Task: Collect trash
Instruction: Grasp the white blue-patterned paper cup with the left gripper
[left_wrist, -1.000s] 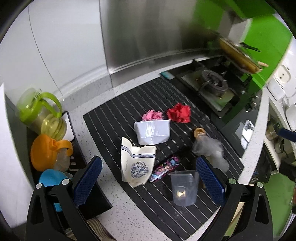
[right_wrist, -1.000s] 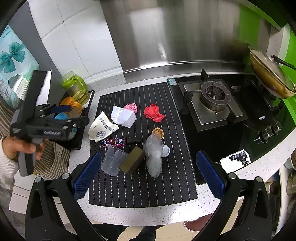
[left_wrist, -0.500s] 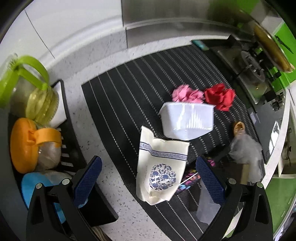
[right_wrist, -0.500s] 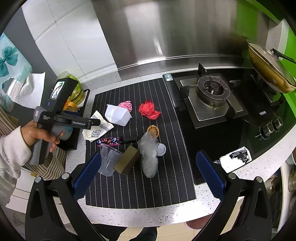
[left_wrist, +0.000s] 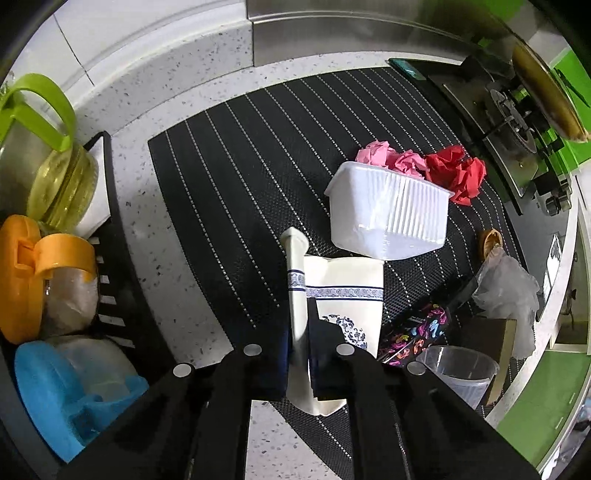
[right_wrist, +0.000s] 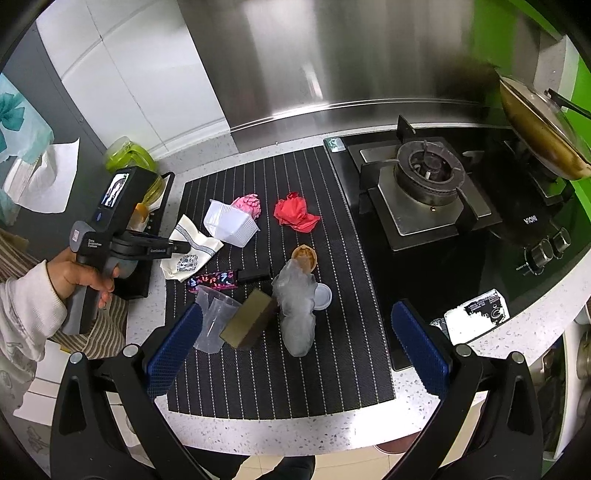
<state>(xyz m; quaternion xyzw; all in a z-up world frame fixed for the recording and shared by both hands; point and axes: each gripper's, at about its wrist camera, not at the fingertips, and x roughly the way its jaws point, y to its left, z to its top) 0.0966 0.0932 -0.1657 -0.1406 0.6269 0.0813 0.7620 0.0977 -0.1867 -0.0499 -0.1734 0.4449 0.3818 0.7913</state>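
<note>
— Cream paper bag (left_wrist: 343, 295), just in front of the white tub (left_wrist: 388, 214)?
— Our left fingers (left_wrist: 295, 363) pinch its folded edge, lengthwise. Right fingers (right_wrist: 295, 347) hang wide, empty.

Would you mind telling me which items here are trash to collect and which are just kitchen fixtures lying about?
Trash for the job:
paper bag, pinched in the left gripper
white plastic tray
pink paper wad
red paper wad
clear plastic cup
candy wrapper

Just lying about:
gas burner
frying pan
green-lidded jug
</note>
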